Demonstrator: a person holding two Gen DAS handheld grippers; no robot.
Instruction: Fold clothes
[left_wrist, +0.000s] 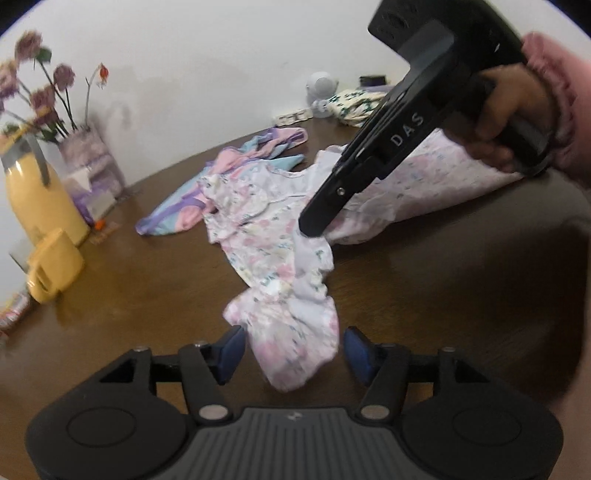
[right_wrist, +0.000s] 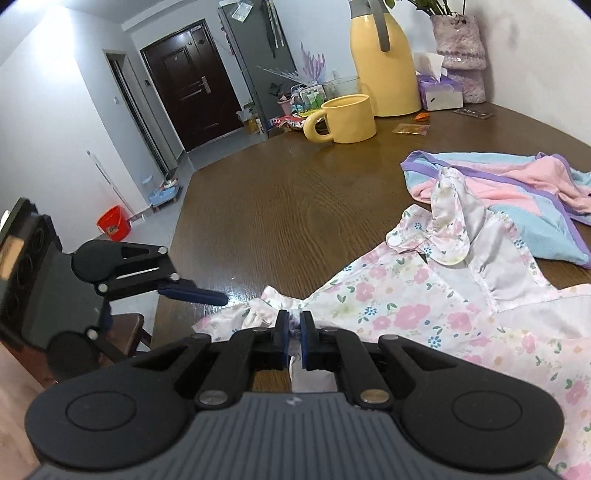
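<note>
A white garment with pink flowers (left_wrist: 266, 236) lies crumpled on the brown wooden table (left_wrist: 147, 295). My left gripper (left_wrist: 295, 354) is open, and a lower corner of the garment lies between its blue pads without touching them. My right gripper (left_wrist: 314, 229), held by a hand in a pink sleeve (left_wrist: 554, 92), pinches a fold of the same garment and lifts it. In the right wrist view the right gripper (right_wrist: 294, 328) is shut on the floral garment (right_wrist: 406, 302) at its hem. One blue finger (right_wrist: 199, 294) of the left gripper shows at the left.
A pink, blue and purple garment (right_wrist: 517, 206) lies beyond the floral one. A yellow jug (left_wrist: 40, 199), a yellow mug (left_wrist: 55, 266) and a vase of flowers (left_wrist: 92, 162) stand at the left. Folded clothes (left_wrist: 354, 103) sit by the wall. The table edge (right_wrist: 177, 240) drops to the floor.
</note>
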